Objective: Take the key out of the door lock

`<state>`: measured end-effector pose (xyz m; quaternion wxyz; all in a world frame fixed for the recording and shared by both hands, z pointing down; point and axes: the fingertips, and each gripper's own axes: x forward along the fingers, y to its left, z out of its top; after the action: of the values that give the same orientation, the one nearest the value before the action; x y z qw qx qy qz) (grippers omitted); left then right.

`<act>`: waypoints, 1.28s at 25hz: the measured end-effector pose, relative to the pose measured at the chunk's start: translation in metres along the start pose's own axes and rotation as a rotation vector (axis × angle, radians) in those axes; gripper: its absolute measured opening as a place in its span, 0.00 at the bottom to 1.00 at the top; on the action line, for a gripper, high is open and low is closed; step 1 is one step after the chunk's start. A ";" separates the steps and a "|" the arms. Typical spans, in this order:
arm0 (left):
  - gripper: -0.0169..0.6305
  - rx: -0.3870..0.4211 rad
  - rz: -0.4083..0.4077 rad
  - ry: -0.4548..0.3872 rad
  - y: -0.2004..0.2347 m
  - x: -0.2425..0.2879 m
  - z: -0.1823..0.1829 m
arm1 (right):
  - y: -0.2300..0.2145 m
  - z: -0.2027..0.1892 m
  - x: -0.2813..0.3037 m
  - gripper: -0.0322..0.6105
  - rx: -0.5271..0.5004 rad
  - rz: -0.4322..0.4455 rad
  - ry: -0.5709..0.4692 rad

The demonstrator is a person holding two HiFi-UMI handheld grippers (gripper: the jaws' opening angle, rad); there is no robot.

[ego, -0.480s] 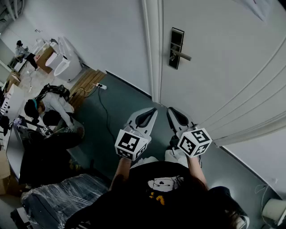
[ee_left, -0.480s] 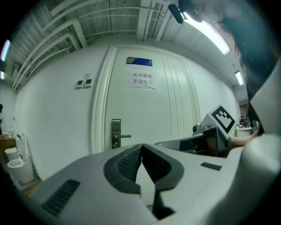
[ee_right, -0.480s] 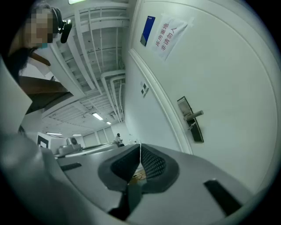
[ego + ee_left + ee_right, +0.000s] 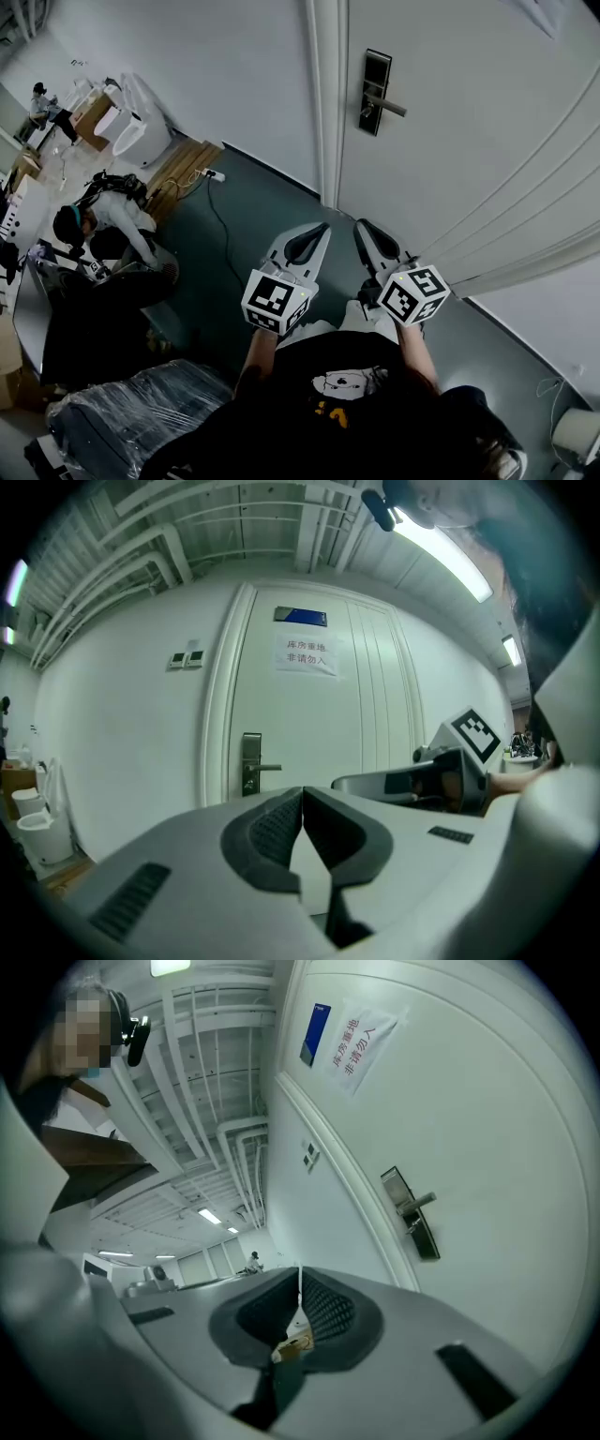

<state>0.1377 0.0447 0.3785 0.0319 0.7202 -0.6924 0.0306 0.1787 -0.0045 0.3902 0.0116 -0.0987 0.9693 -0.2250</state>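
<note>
The white door [image 4: 487, 112] stands shut ahead, with a dark lock plate [image 4: 375, 92] and a lever handle [image 4: 386, 105]. The same lock plate [image 4: 251, 764] shows in the left gripper view, and the lock plate [image 4: 412, 1213] shows tilted in the right gripper view. It is too small to make out a key. My left gripper [image 4: 323, 228] and right gripper [image 4: 360, 225] are held level side by side, well short of the door. The left gripper [image 4: 302, 794] is shut on nothing. The right gripper [image 4: 300, 1279] is shut too. A small brownish patch shows low between its pads; I cannot tell what it is.
A paper notice [image 4: 304, 655] hangs on the door. Left of the door, wooden boards [image 4: 183, 169] and a power strip [image 4: 213, 176] lie on the floor by the wall. Further left are white toilets [image 4: 131, 131], a crouching person [image 4: 108, 225] and a wrapped bundle [image 4: 122, 417].
The head view has shifted a little, so the lock sits slightly higher in the picture. Both grippers stay side by side, shut as before.
</note>
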 end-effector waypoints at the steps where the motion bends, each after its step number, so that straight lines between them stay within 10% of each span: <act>1: 0.04 -0.005 0.001 0.001 0.000 -0.002 -0.002 | 0.001 -0.002 -0.001 0.06 0.010 0.007 0.002; 32: 0.04 -0.064 0.088 0.055 0.124 0.048 -0.023 | -0.043 -0.011 0.134 0.06 0.048 0.058 0.099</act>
<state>0.0154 -0.0064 0.4064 0.0725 0.6865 -0.7229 0.0296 0.0543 -0.0638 0.4214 -0.0275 -0.0588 0.9655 -0.2522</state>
